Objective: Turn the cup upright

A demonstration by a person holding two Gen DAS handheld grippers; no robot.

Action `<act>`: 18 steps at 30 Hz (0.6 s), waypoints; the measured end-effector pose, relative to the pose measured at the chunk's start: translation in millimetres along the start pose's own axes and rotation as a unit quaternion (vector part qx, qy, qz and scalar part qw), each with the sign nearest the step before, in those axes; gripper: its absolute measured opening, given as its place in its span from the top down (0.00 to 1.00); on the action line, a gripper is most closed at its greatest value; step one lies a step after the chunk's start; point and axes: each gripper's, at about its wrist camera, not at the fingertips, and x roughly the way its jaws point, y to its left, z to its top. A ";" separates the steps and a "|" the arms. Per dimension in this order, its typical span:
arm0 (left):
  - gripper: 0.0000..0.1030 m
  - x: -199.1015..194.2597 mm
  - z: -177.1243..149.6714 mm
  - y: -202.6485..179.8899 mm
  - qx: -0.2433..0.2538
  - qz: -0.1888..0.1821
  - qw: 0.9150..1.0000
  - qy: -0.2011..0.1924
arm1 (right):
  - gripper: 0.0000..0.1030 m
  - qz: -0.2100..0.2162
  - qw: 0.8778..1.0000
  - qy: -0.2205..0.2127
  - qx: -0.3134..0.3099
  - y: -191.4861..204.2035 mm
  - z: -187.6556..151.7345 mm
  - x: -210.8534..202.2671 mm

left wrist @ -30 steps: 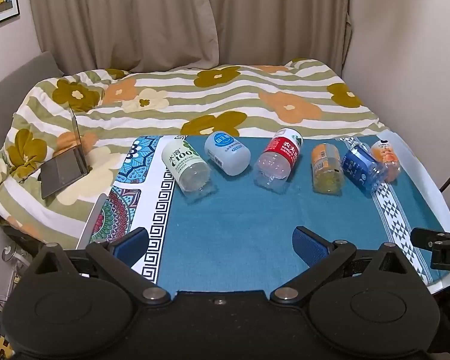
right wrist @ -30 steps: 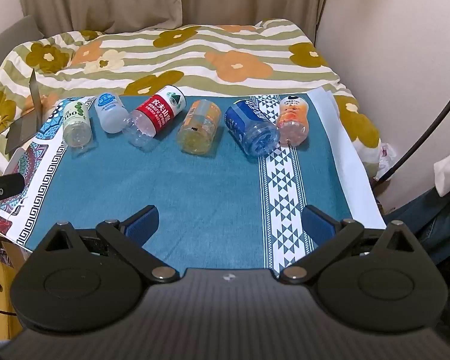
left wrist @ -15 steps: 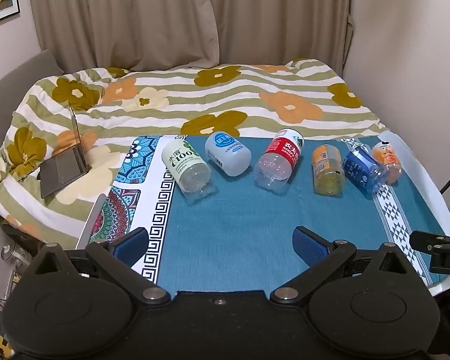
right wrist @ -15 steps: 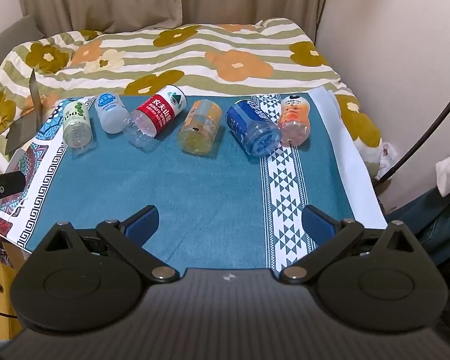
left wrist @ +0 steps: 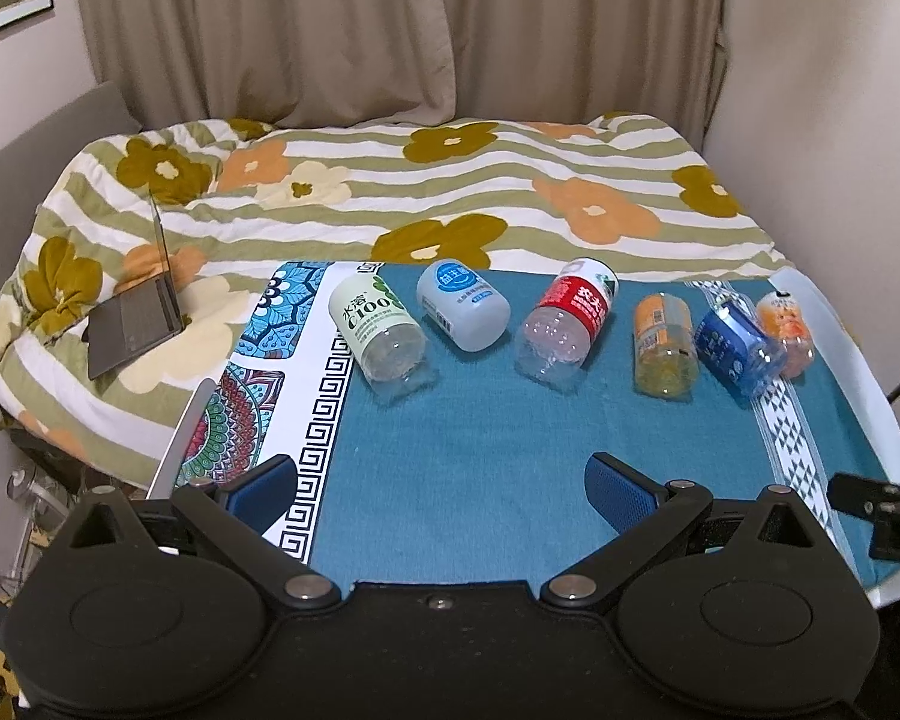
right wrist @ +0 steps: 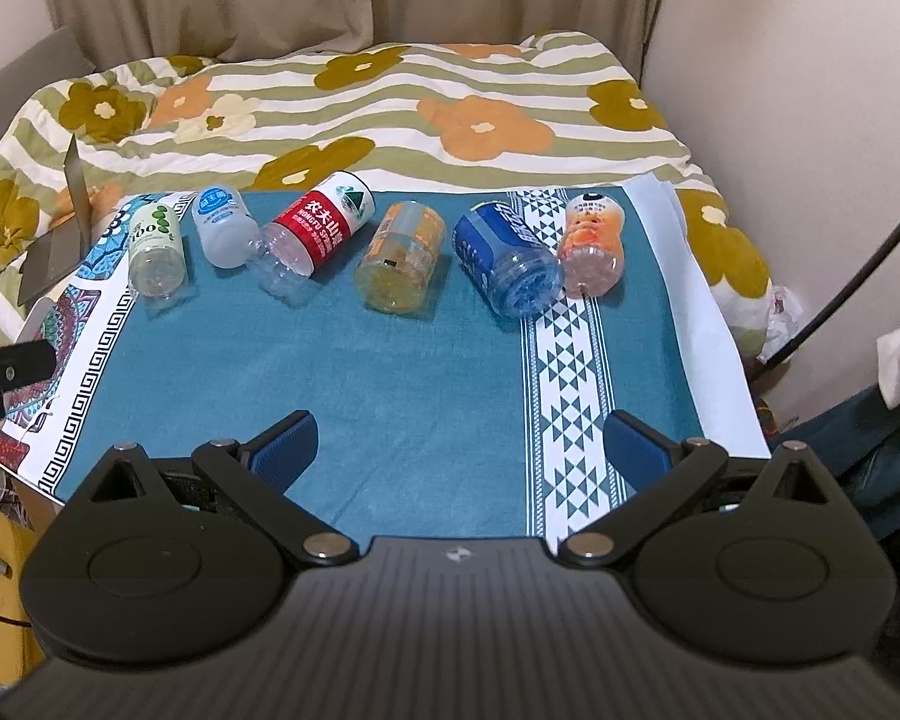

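Several cut-bottle cups lie on their sides in a row across the far part of a teal cloth (left wrist: 480, 450). From left: a green-label cup (left wrist: 378, 327) (right wrist: 156, 249), a pale blue cup (left wrist: 463, 304) (right wrist: 222, 227), a red-label cup (left wrist: 567, 318) (right wrist: 318, 234), an orange cup (left wrist: 664, 345) (right wrist: 401, 258), a dark blue cup (left wrist: 735, 345) (right wrist: 507, 258), and a small peach cup (left wrist: 787, 324) (right wrist: 591, 246). My left gripper (left wrist: 441, 489) is open and empty near the front edge. My right gripper (right wrist: 459, 447) is open and empty, also near the front.
The table stands against a bed with a flowered striped quilt (left wrist: 450, 192). An open laptop (left wrist: 141, 312) rests on the quilt at left. A wall (right wrist: 810, 120) is close on the right. A dark cable (right wrist: 858, 276) runs down at right.
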 end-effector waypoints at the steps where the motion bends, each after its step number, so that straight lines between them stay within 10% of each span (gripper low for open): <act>1: 0.00 1.4 3.7 -0.2 -0.007 0.003 1.000 0.000 | 0.00 0.003 1.000 0.001 -0.003 -1.8 1.1 -0.3; 18: 0.00 91.5 68.9 36.7 -0.088 0.014 0.996 0.032 | 0.00 0.024 0.999 0.024 -0.034 4.2 44.3 66.9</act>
